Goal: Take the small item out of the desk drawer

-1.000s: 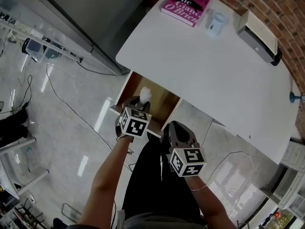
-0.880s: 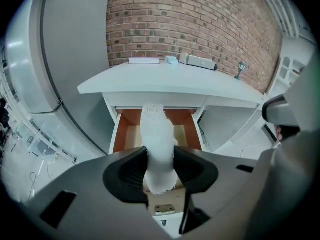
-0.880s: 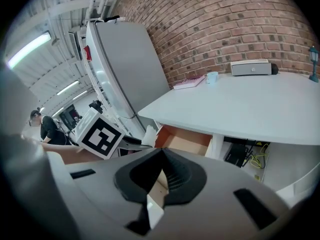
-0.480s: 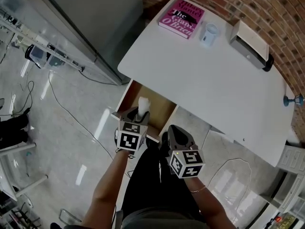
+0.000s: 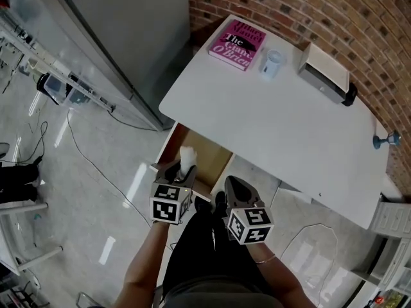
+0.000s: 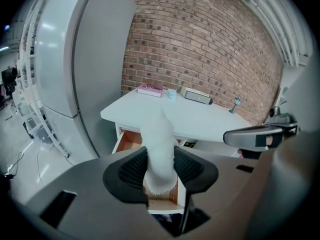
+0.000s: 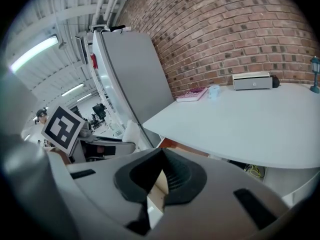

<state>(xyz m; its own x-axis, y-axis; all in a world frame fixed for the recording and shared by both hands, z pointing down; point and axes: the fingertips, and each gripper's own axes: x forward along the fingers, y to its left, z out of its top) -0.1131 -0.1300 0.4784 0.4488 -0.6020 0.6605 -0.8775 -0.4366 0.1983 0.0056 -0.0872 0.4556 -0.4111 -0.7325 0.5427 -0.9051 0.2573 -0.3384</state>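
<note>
My left gripper (image 5: 182, 171) is shut on a small white, soft-looking item (image 5: 187, 154), which hangs above the open wooden desk drawer (image 5: 210, 156). In the left gripper view the white item (image 6: 159, 149) stands upright between the black pads (image 6: 126, 170), with the drawer (image 6: 129, 141) below and behind it. My right gripper (image 5: 232, 185) hovers just right of the left one, near the drawer's front edge. Its jaws (image 7: 162, 152) meet at the tips with nothing held between them.
The white desk (image 5: 282, 117) carries a pink book (image 5: 237, 43), a pale cup (image 5: 271, 63) and a grey box-shaped device (image 5: 324, 79) along the brick wall. A blue stand (image 5: 384, 140) sits at its right end. A tall grey cabinet (image 5: 122, 37) stands left; cables lie on the floor.
My left gripper has risen with the white item, lifting it up from the drawer. My right gripper has risen a little beside it.
</note>
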